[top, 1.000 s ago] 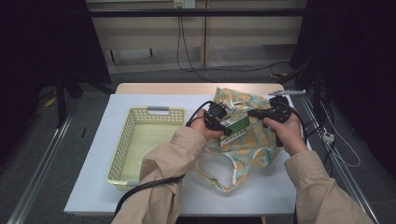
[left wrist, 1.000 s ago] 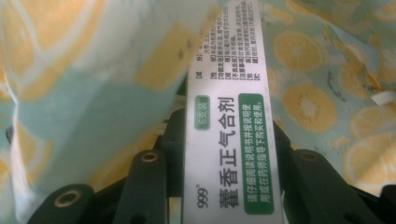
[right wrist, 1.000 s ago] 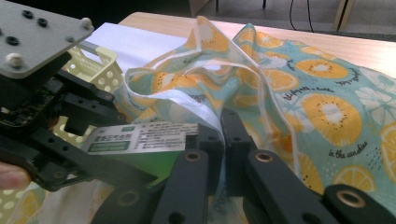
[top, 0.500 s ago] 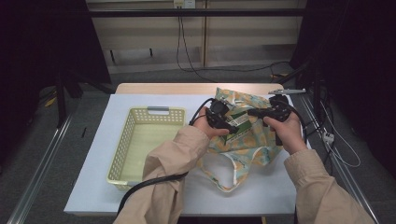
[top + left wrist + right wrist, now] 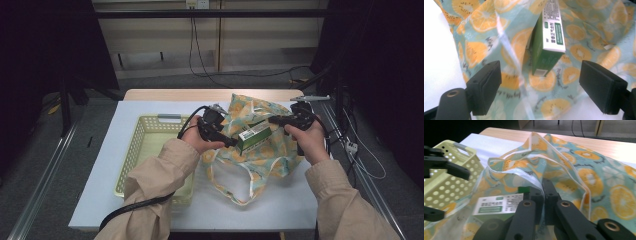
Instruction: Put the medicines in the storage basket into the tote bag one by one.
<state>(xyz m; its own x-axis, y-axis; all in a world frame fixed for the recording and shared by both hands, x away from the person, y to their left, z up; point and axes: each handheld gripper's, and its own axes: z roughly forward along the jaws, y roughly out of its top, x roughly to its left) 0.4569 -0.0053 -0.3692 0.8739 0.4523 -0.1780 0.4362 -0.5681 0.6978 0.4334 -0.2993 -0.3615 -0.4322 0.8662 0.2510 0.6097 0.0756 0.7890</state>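
A green and white box [image 5: 254, 135] is seen at the mouth of an orange-print fabric bag [image 5: 260, 155] that lies on the white table [image 5: 150, 107], just right of a yellow perforated basket [image 5: 132, 150]. The right gripper [image 5: 543, 192] is clenched on the bag's pale hem [image 5: 529, 178], its jaws pressed together with the cloth pinched between them, so the mouth is held up beside the box. The left gripper [image 5: 540, 85] is released, its jaws spread wide on either side of the box's near end without touching it. The step in hand is judged to be taking the box out of the bag, though none is stated. For a sound grasp, the jaws should be closed across the box's narrow green sides and kept clear of the loose translucent fold [image 5: 509, 50] lying to one side, which could be caught along with it. The hem is best kept lifted so the opening stays slack. Open room is offered toward the basket, whose floor appears bare; its near wall must be cleared by lifting first. The bag's strap [image 5: 247, 187] trails toward the table's near edge.
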